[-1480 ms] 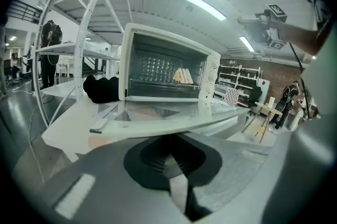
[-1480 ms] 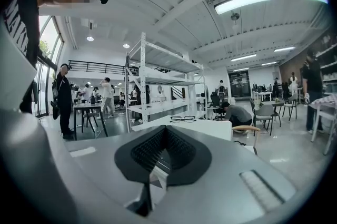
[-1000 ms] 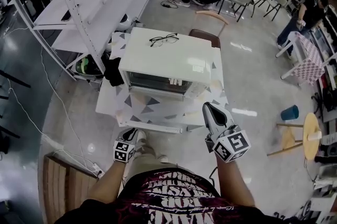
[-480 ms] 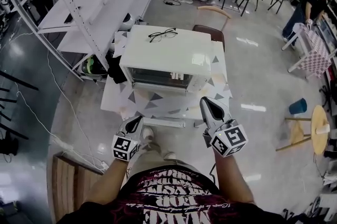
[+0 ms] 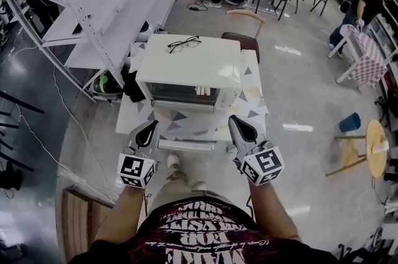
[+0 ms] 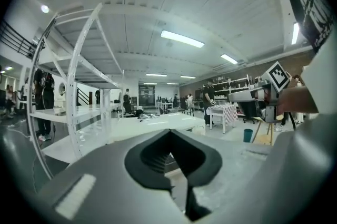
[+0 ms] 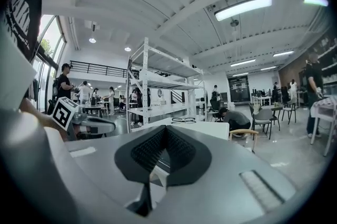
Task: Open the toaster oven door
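Head view, closed toaster oven [image 5: 189, 70], left gripper [image 5: 152, 125] and right gripper [image 5: 234, 120] pressed together, empty

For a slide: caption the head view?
Left gripper and right gripper, both shut and empty, short of the closed toaster oven, glasses on top.

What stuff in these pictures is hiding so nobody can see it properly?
- Inside the white toaster oven: in the head view, its dark glass door is too small and shadowed to see through.
- Oven front: mostly blocked by the left tongs in the left gripper view, and by the right tongs in the right gripper view.
- Oven's back: in the head view, hidden behind its own top.
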Action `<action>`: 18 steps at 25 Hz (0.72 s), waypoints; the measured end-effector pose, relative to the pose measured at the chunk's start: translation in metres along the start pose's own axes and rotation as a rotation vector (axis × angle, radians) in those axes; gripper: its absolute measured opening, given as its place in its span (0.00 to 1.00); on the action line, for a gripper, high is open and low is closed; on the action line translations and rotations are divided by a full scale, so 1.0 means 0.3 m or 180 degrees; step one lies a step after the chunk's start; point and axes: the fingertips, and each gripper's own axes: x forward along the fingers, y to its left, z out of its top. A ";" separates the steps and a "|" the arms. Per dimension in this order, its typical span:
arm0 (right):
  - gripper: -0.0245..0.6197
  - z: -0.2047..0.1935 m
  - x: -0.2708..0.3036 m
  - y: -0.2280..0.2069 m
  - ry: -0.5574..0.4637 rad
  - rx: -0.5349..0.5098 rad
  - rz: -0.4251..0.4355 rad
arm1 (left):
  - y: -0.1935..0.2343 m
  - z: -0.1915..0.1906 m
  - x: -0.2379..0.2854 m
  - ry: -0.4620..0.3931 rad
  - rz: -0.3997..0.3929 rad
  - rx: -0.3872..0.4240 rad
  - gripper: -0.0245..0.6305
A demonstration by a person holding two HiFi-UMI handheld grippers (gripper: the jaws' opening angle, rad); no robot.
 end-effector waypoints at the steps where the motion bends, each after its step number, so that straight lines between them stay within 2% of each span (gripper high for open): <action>1: 0.08 0.002 -0.004 -0.001 0.0004 -0.0013 -0.0011 | -0.004 0.019 -0.003 -0.0019 -0.0001 0.0017 0.04; 12: 0.07 0.049 -0.038 -0.013 0.0004 -0.0092 -0.0080 | -0.059 0.243 -0.044 -0.0281 -0.0119 0.0056 0.04; 18: 0.07 0.116 -0.054 -0.014 -0.0020 -0.0197 -0.0150 | -0.070 0.353 -0.082 -0.0392 -0.0138 0.0166 0.04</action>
